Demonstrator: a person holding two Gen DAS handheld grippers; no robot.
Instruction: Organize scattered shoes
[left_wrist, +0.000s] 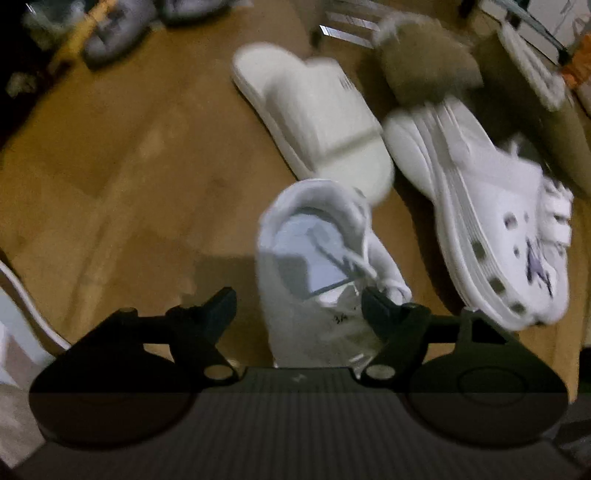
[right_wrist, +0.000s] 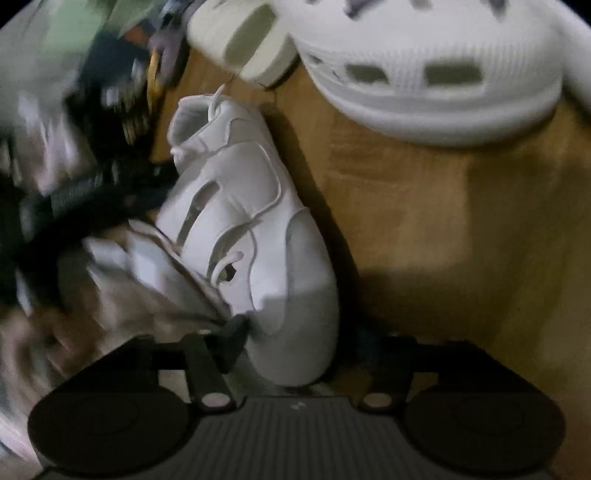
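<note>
The left gripper (left_wrist: 299, 306) has its jaws spread wide around a white sneaker (left_wrist: 321, 266) that stands heel-up between them; the right-hand finger (left_wrist: 384, 314) touches the shoe's laced side, while the left-hand one sits clear of it with bare wooden floor (left_wrist: 129, 166) showing in the gap. The right gripper (right_wrist: 295, 347) also has its jaws open, with the toe of the white sneaker (right_wrist: 251, 236) lying between them; its left finger (right_wrist: 232, 339) presses against the toe's edge, and the other finger is lost in shadow under the shoe, so contact there cannot be told. Beyond the left gripper, a cream slide sandal (left_wrist: 314, 118) lies just beside the sneaker's collar, and a white clog (left_wrist: 491, 221) with holes and charms lies to the right, near it but apart. A tan furry slipper (left_wrist: 428, 62) sits behind the clog, blurred. The open room is on the left of the floor, a broad bare stretch running to dim, blurred grey shoes (left_wrist: 110, 33) at the far edge. In the right wrist view the clog (right_wrist: 436, 81) is cut off at the top, bare floor (right_wrist: 461, 240) lies open to the right, and the left side is a smeared jumble of cloth and dark shapes too blurred to name.
</note>
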